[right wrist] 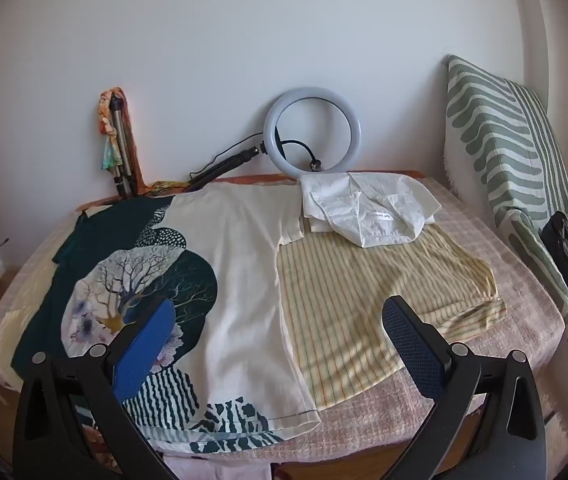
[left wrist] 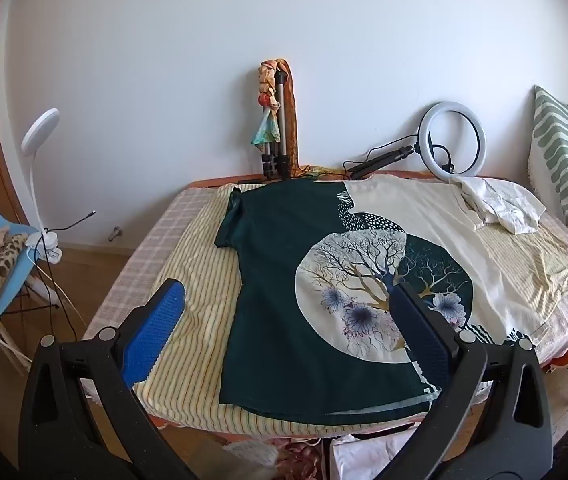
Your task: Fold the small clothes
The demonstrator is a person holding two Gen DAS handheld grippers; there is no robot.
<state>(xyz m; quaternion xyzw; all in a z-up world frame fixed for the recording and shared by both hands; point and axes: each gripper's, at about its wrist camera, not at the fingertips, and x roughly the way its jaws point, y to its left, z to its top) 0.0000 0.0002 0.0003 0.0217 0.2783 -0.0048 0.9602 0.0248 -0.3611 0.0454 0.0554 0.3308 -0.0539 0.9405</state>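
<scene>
Left wrist view, green-and-cream tree-print T-shirt spread flat, sleeve out

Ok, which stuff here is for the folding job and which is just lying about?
For the job: printed tee, white shirt, striped cloth.
Lying about: ring light, tripod, desk lamp, cushion.

A ring light leaned against the white wall behind the bed. A folded tripod draped with a colourful scarf stood beside it. A green-striped cushion stood at the right; a white clip-on lamp stood at the left.
</scene>
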